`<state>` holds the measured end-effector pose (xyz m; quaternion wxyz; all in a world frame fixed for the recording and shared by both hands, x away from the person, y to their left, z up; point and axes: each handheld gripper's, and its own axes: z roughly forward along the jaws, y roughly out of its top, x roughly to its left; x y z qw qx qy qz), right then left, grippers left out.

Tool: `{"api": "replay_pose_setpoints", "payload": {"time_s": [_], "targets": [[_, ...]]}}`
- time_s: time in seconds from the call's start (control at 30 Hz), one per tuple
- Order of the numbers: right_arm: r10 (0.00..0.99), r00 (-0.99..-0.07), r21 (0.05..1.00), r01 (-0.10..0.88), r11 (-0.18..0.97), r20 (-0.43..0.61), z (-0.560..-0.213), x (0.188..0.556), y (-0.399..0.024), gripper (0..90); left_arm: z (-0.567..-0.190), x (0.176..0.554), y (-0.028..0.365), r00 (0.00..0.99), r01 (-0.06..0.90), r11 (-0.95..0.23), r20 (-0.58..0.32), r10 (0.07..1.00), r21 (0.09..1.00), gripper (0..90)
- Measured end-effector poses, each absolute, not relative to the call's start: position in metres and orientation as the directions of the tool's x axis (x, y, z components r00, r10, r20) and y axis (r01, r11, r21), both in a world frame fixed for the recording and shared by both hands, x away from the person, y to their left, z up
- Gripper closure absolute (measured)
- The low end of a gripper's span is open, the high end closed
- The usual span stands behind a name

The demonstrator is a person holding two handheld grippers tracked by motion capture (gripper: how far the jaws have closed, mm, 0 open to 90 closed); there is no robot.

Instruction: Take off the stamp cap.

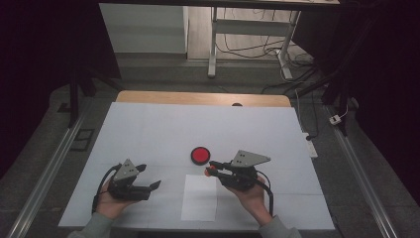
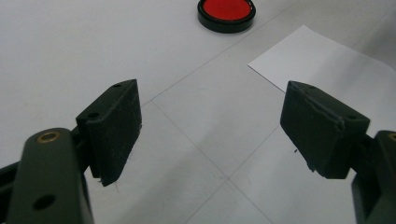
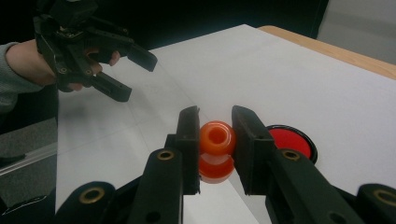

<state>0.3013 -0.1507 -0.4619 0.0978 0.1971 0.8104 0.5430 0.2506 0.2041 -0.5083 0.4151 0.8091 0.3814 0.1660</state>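
My left gripper [image 1: 149,177] rests low near the bench's near edge, its fingers [image 2: 112,128] spread wide with nothing between. My right gripper [image 1: 212,167] (held level, pointing left) has its fingers [image 3: 189,140] clamped tight.

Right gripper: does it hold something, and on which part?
Yes. The right gripper is shut on an orange spool-shaped piece, its jaws pressing the two opposite sides. The left gripper is open and holds nothing.
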Motion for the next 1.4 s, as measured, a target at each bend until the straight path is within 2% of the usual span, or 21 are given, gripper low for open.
{"api": "replay_pose_setpoints", "payload": {"time_s": [0.57, 1.4], "targets": [[0.44, -0.897, 0.918, 0.212, 0.334, 0.047, -0.463, 0.296, -0.147, 72.2, -0.497, 0.248, 0.187, 0.697, 0.429, -0.374, -0.038, 0.716, 0.822, 22.0], [0.432, -0.9, 0.914, 0.227, 0.337, 0.065, -0.468, 0.302, -0.14, 72.2, -0.497, 0.258, 0.161, 0.754, 0.401, -0.429, -0.025, 0.656, 0.81, 23.8]]}}
